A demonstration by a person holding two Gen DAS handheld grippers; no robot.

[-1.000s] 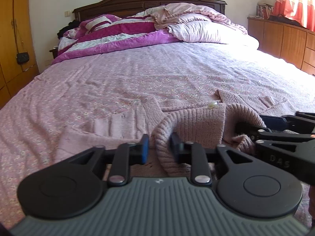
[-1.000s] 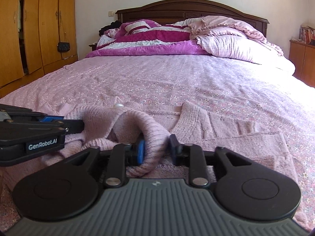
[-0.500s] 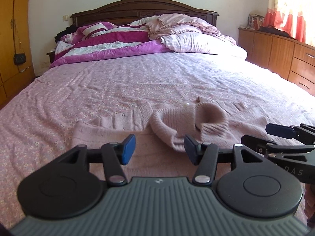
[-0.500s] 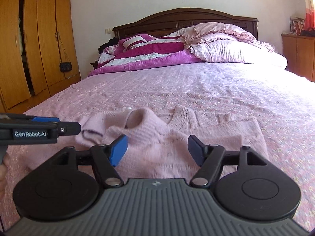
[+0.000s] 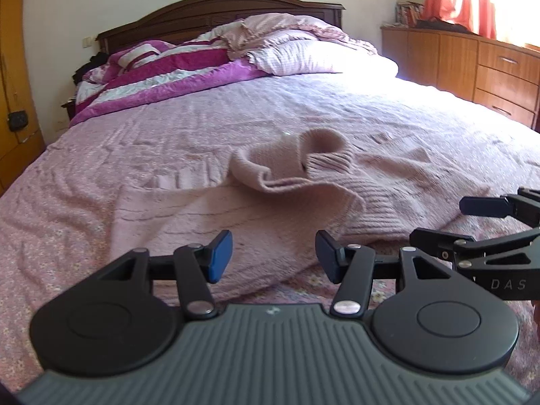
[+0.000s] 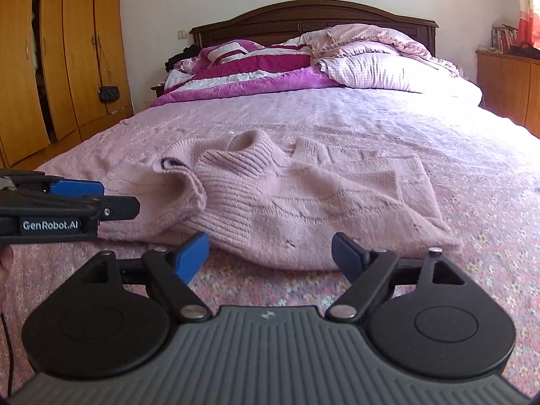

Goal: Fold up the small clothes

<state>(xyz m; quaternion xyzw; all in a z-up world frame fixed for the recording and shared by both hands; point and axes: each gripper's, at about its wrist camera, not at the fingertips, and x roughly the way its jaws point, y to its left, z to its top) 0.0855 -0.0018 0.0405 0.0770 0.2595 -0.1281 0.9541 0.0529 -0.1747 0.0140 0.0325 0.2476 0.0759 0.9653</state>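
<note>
Pink knit sweater (image 6: 303, 199) lies on the bedspread (image 6: 371, 125) near the foot edge, long axis running across my view, one sleeve flopped over the body and the collar humped up. It sits just ahead of both tools. My right gripper (image 6: 270, 256) is centred on its near hem, jaws opening, nothing between them. My left gripper (image 5: 273, 256) faces the near corner, jaws apart and empty. Both point slightly down.

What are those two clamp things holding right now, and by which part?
Nothing. The left gripper has open, empty jaws, and the right gripper is opening its jaws with nothing between them. The pink sweater lies loose on the bed.
</note>
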